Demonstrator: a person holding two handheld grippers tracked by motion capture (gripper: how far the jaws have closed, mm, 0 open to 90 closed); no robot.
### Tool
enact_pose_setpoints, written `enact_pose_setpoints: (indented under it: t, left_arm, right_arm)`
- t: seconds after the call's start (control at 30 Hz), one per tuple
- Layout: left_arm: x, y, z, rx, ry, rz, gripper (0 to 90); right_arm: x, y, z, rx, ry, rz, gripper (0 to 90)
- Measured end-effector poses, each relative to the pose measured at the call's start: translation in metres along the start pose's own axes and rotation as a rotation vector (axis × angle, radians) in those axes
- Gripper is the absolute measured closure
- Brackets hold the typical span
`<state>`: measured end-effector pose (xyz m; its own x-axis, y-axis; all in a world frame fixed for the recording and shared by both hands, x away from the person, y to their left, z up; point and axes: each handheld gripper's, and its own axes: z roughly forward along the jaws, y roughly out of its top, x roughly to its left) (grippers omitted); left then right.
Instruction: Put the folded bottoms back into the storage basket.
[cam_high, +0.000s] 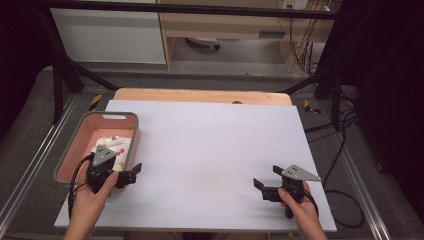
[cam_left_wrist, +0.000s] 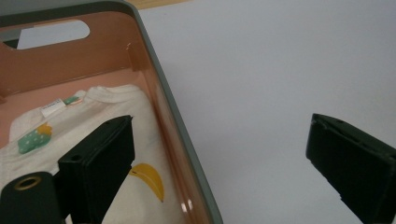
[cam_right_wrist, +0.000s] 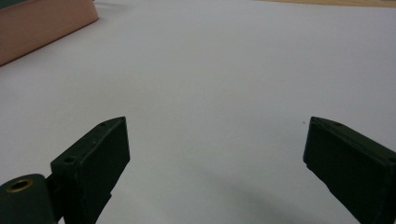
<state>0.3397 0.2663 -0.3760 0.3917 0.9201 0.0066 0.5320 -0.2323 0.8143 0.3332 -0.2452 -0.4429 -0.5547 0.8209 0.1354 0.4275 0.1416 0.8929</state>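
Note:
A pink basket (cam_high: 88, 123) with a grey rim stands at the table's left side and holds a folded white garment (cam_high: 116, 148) with coloured prints. My left gripper (cam_high: 132, 174) is open at the basket's near right corner. In the left gripper view the gripper (cam_left_wrist: 224, 163) straddles the basket wall (cam_left_wrist: 161, 93), one jaw over the garment (cam_left_wrist: 88, 121) and the other over the white table surface. My right gripper (cam_high: 267, 176) is open near the table's front right, low over bare surface, and in its own view the gripper (cam_right_wrist: 215, 168) has nothing between its jaws.
A white sheet (cam_high: 210, 145) covers the table, with a strip of wood (cam_high: 200, 95) showing along the far edge. The basket's pink side (cam_right_wrist: 42, 23) shows at the top left of the right gripper view. Metal frame bars and cables lie beyond the table edges.

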Motion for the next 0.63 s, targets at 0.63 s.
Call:
enact_pose_setpoints:
  t: [0.63]
  left_arm:
    - [-0.013, 0.005, 0.000, -0.010, -0.029, 0.019, 8.2]
  right_arm:
    - [0.010, 0.011, 0.032, 0.013, 0.014, 0.007, 8.2]
